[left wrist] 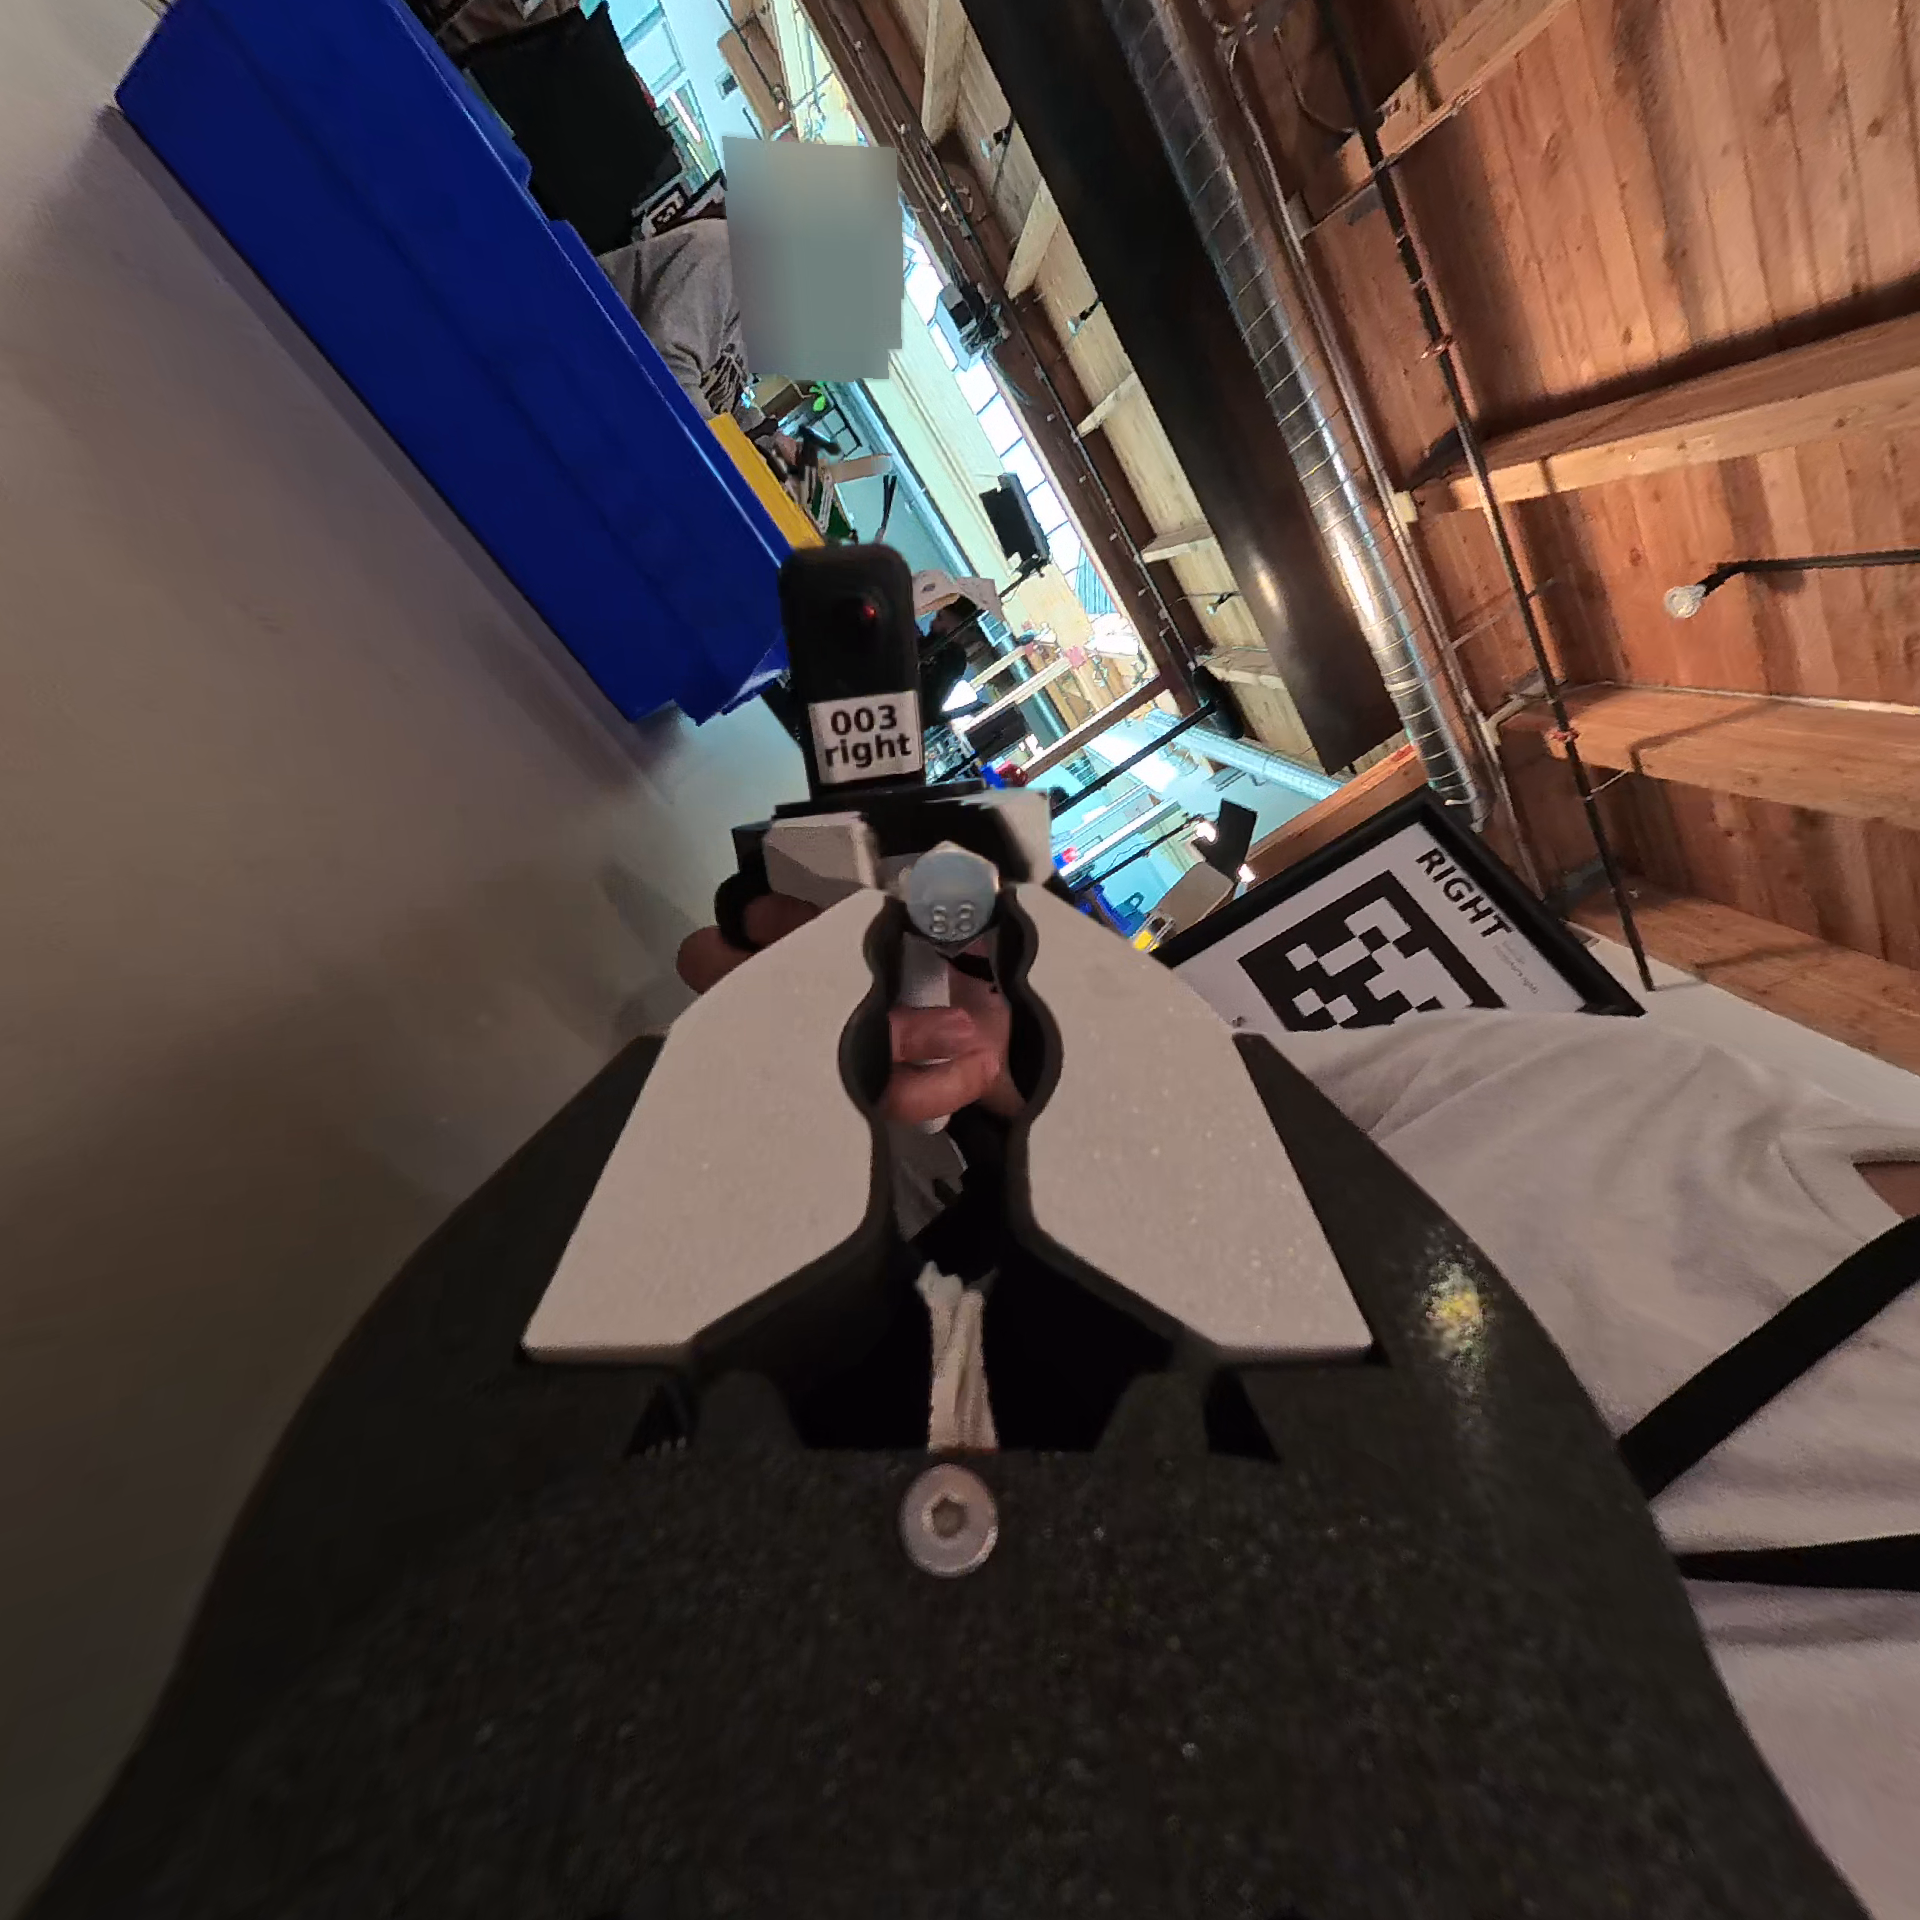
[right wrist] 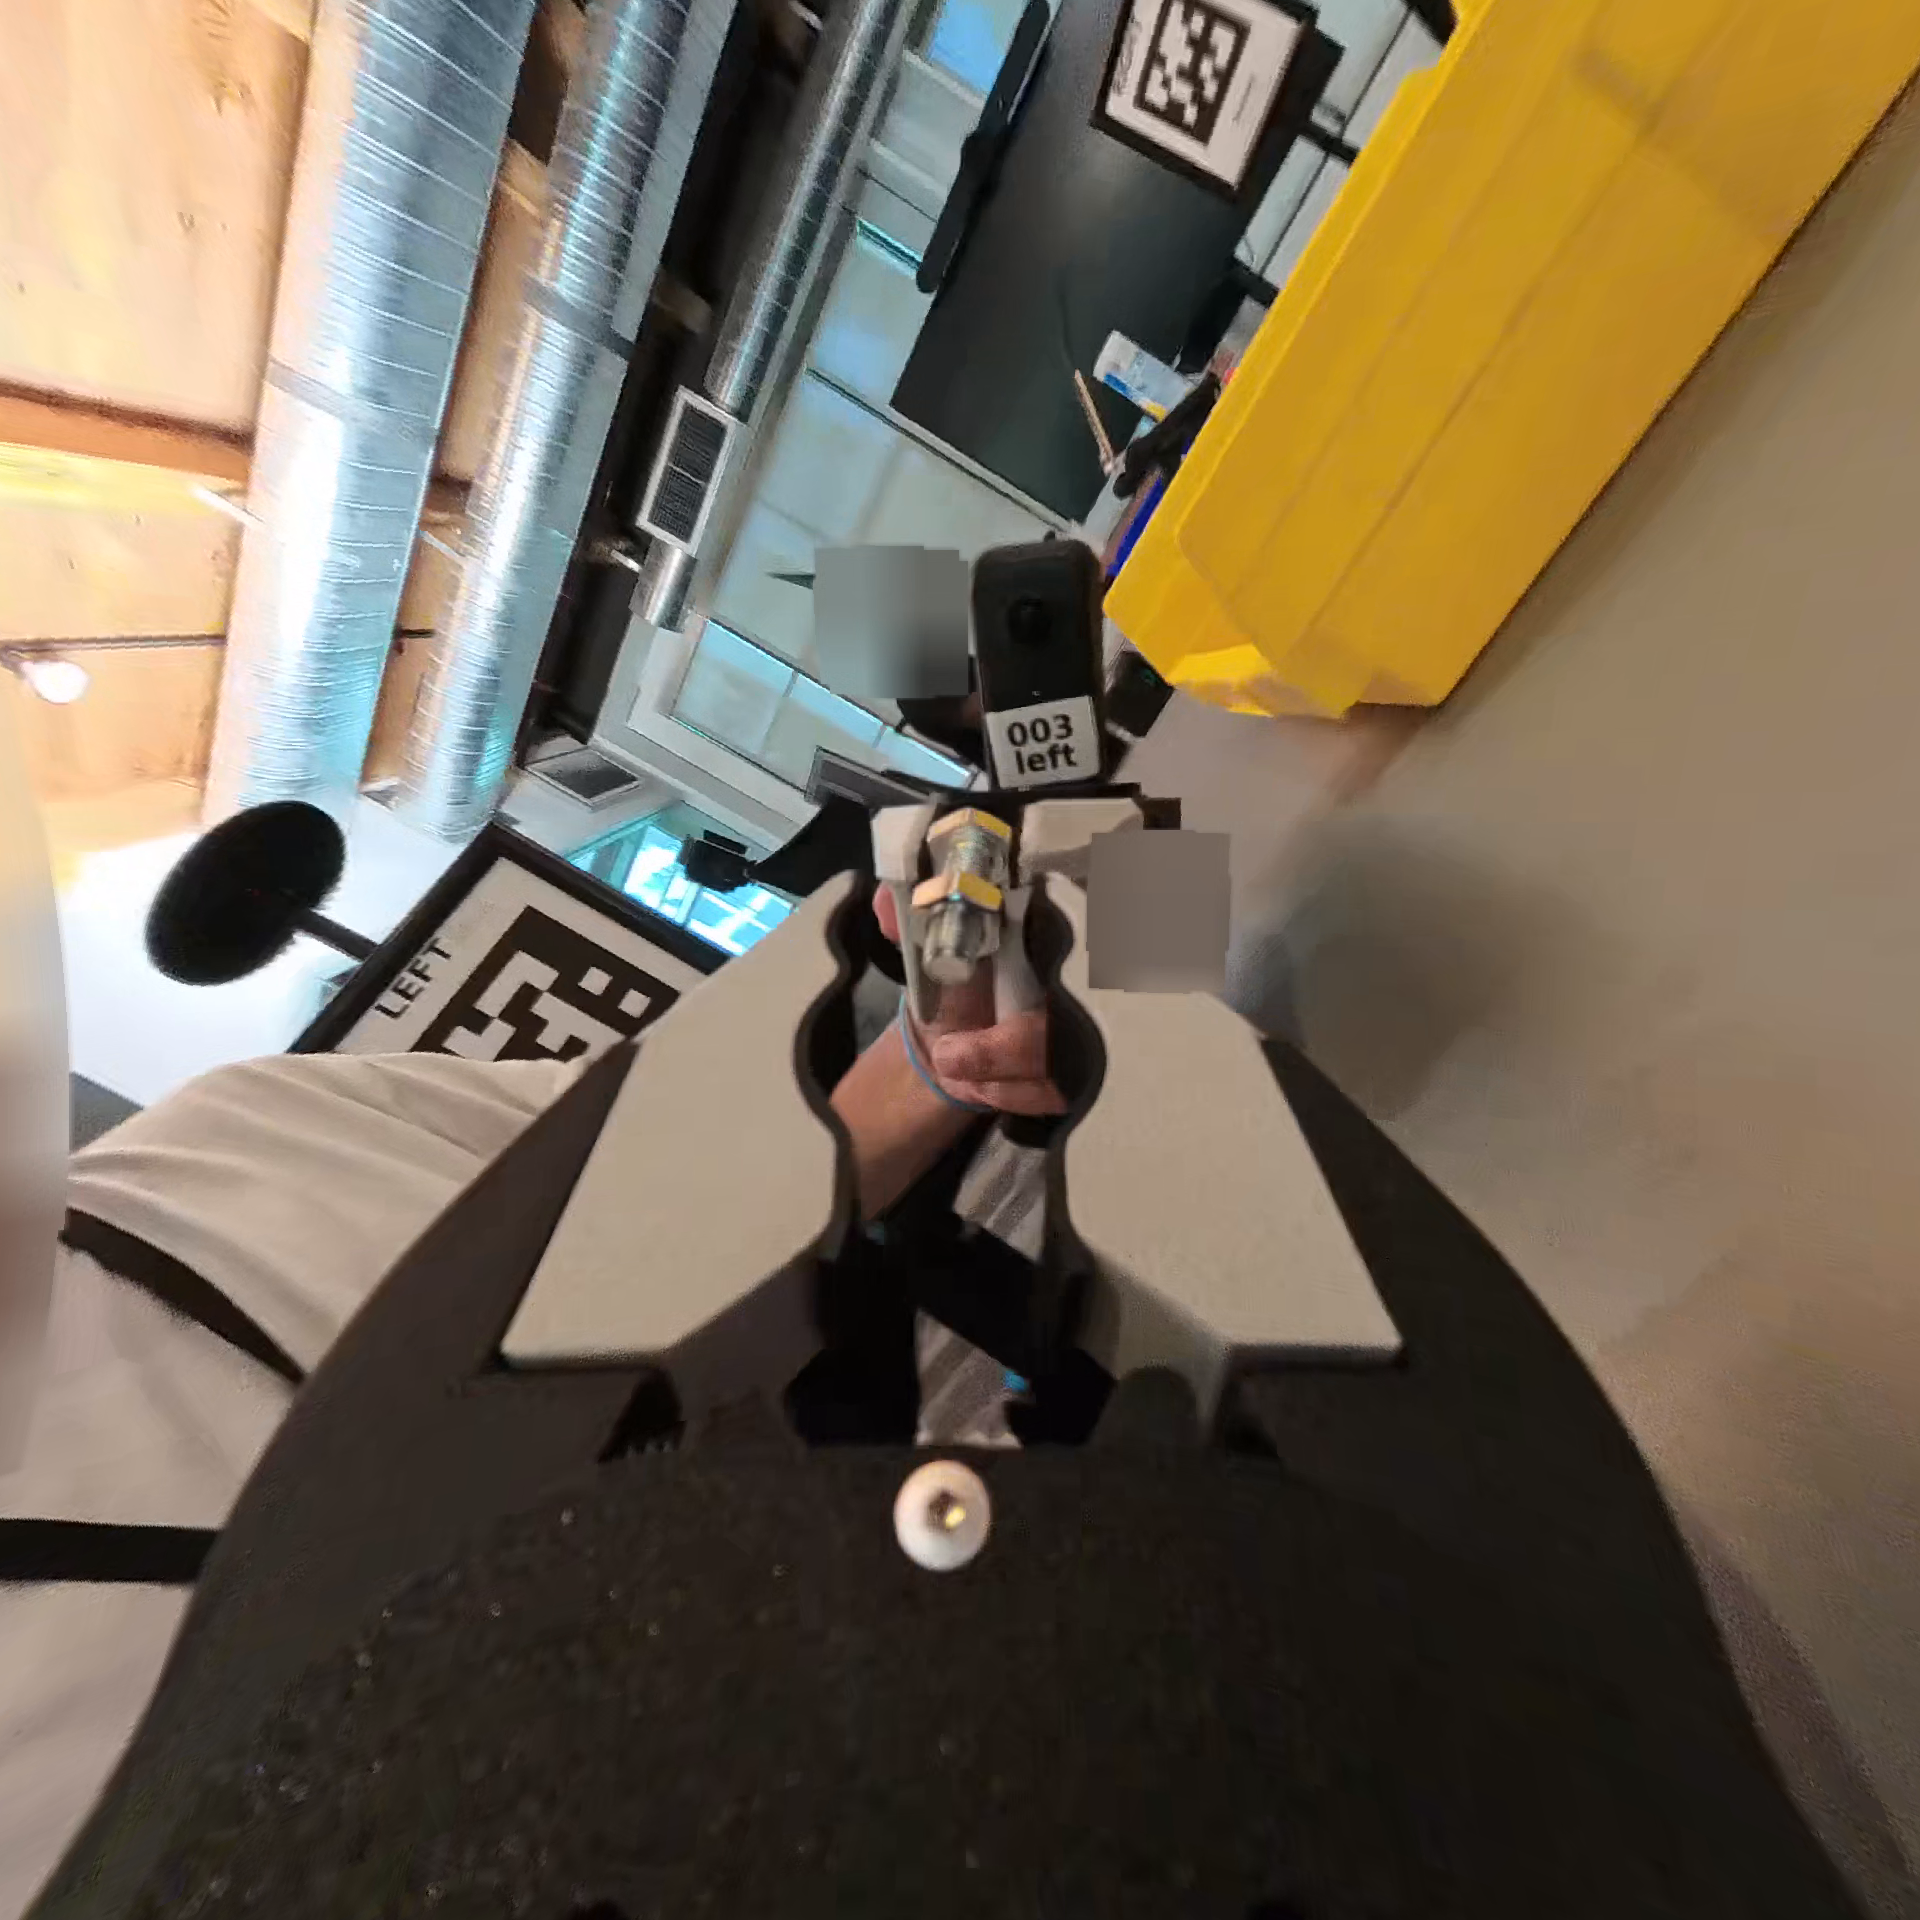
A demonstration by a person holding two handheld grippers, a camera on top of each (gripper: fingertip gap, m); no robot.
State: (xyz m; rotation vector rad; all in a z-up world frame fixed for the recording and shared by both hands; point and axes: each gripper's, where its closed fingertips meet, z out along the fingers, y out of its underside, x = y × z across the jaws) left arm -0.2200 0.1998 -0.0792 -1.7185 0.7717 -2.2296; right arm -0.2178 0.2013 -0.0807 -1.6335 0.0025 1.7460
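Bolt point(right wrist: 958, 899), silver, with two yellow-marked nuts point(right wrist: 966, 831) threaded on it, sits just above the middle of both views, in the air between the two facing tools. In the left wrist view only its round head point(left wrist: 951, 902) shows, turned toward the lens.

The left gripper point(left wrist: 951, 920) is narrowed to roughly the bolt's width. Seen from the right wrist view, its white fingers point(right wrist: 896, 847) press against either side of the upper nut. The right gripper point(right wrist: 951, 914) is also drawn in close, its tips flanking the threaded end, but whether they touch it cannot be told.

A hand point(right wrist: 992, 1060) shows through the gap below the bolt. A black camera point(right wrist: 1034, 623) rises just above it.

The views are tilted. A pale table point(left wrist: 208, 831) fills the left of the left wrist view, with a blue bin point(left wrist: 416, 343) along its edge at upper left, well apart from the bolt. A yellow bin point(right wrist: 1455, 364) sits at upper right of the right wrist view. A white sleeve point(left wrist: 1558, 1195) and a framed black-and-white marker board point(left wrist: 1392, 935) crowd the right side, nearer the tools. Silver ducts point(right wrist: 353, 416) run overhead at upper left.
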